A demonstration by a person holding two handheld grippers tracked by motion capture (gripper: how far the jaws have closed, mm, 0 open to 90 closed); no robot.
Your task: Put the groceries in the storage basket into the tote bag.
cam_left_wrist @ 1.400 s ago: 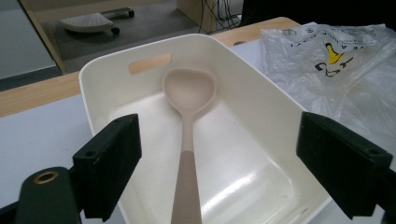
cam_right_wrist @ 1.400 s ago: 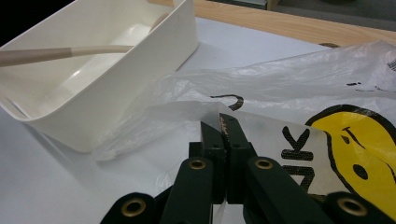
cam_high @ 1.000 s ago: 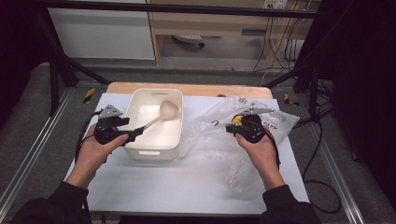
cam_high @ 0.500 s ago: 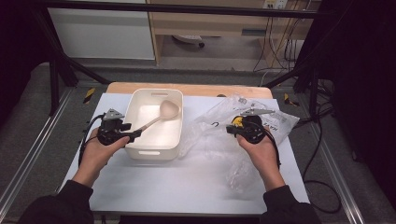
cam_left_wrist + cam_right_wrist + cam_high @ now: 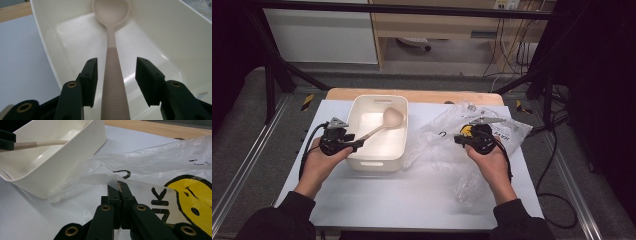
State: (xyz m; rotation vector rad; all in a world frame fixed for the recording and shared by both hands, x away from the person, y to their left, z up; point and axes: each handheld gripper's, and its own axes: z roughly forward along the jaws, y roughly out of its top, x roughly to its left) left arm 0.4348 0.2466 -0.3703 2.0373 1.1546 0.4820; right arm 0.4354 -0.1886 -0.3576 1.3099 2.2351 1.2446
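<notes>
1. The left tongs (image 5: 116, 75) sit at the near left edge of the white tub (image 5: 399, 150), their jaws on either side of the spoon handle and half open, having just been closing; one pad looks to touch the handle, the other stands clear of it.
2. The spoon (image 5: 111, 50) lies slanted in the tub, its bowl toward the far right corner (handle rising over the near left rim).
3. The tub stands on the left half of the bench (image 5: 412, 200), toward its far edge.
4. The right tongs (image 5: 119, 188) are pinched tight on a fold of the clear plastic bag (image 5: 175, 157).
5. The bag lies crumpled on the right half of the bench, just beside the tub.
</notes>
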